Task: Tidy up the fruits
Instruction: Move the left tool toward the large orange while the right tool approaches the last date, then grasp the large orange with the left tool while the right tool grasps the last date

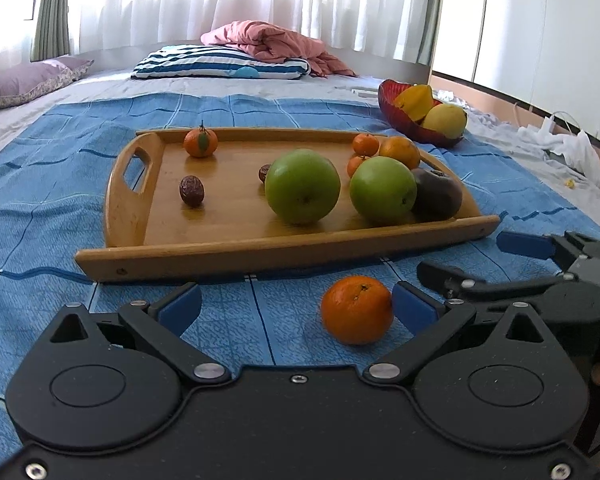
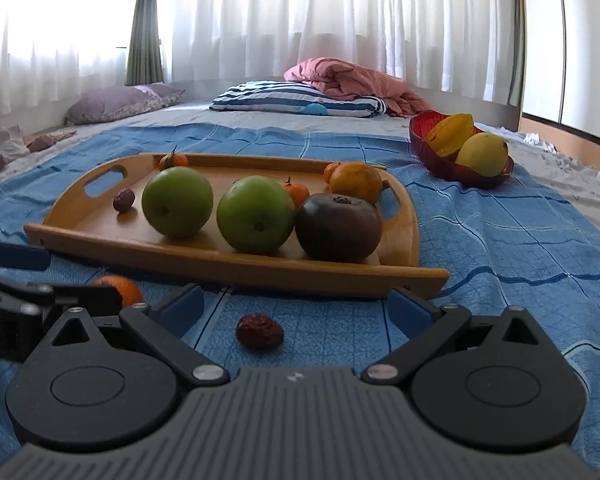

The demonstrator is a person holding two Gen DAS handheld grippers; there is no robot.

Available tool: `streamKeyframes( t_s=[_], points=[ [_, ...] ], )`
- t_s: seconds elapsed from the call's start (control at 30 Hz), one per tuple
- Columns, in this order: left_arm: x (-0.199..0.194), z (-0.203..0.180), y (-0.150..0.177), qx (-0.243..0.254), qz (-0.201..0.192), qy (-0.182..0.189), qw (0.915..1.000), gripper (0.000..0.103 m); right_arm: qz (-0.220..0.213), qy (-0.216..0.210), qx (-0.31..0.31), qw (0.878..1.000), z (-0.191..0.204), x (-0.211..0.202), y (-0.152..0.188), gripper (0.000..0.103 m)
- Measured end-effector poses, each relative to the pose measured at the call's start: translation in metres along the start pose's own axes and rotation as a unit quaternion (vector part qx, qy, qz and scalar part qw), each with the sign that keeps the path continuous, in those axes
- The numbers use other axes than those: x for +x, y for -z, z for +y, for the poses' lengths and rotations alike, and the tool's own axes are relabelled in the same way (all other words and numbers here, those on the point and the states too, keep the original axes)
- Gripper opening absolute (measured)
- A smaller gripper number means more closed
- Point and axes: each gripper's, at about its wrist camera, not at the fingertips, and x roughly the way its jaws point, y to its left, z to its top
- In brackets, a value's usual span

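An orange (image 1: 356,310) lies on the blue blanket between the fingers of my left gripper (image 1: 296,306), close to the right pad; the jaws stand open. In the right wrist view a dark red date (image 2: 259,332) lies on the blanket between the wide-open fingers of my right gripper (image 2: 298,308). Just beyond both is the wooden tray (image 1: 284,248), holding two green apples (image 1: 302,186), a dark purple fruit (image 1: 438,194), mandarins (image 1: 201,142) and dates (image 1: 192,196). The left gripper's arm partly hides the orange (image 2: 122,286) in the right wrist view.
A red bowl (image 1: 420,128) with a starfruit and a yellow mango sits on the bed at the far right, beyond the tray. Pillows and a pink quilt (image 1: 276,42) lie at the head of the bed. White cloths (image 1: 560,144) lie along the right edge.
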Motion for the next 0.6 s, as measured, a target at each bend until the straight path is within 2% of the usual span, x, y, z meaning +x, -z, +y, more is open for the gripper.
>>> streamKeyframes(
  t_s=[0.13, 0.37, 0.6],
  points=[
    [0.003, 0.005, 0.004, -0.015, 0.002, 0.011, 0.9998, 0.103, -0.002, 0.007, -0.016, 1.0, 0.006, 0.0, 0.006, 0.103],
    [0.0, 0.004, 0.009, -0.019, -0.003, 0.013, 0.9997, 0.102, 0.002, -0.014, 0.011, 1.0, 0.001, 0.0, 0.012, 0.103],
    [-0.005, -0.003, 0.009, -0.015, 0.003, 0.02, 0.9997, 0.09, -0.008, -0.036, 0.022, 0.999, -0.003, -0.002, 0.019, 0.1]
  ],
)
